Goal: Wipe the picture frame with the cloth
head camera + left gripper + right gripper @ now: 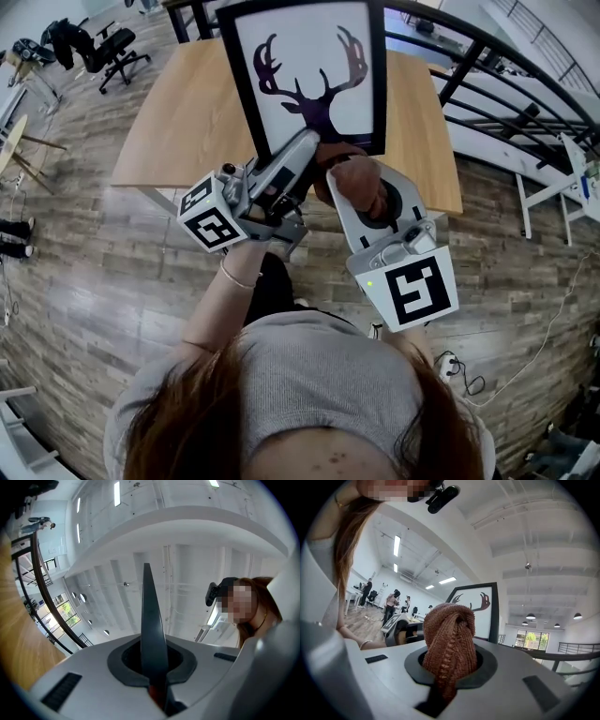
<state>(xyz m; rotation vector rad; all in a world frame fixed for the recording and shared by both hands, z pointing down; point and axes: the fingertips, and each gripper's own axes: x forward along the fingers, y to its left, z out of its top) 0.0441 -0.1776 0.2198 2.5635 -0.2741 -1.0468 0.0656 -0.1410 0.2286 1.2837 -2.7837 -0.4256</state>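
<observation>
In the head view the black picture frame (309,70), with a deer-antler print, stands tilted above the wooden table (187,122). My left gripper (312,142) is shut on its lower edge. In the left gripper view the picture frame (151,630) shows edge-on as a thin dark blade between the jaws. My right gripper (361,192) is shut on a bunched brown knitted cloth (356,180), just below the frame's bottom right corner. In the right gripper view the cloth (450,639) bulges out of the jaws, and the picture frame (480,611) stands behind it. Whether the cloth touches the frame I cannot tell.
A dark metal railing (487,84) runs along the right, behind the table. An office chair (108,47) stands at the far left on the wood floor. Several people (391,604) stand at desks far off in the right gripper view.
</observation>
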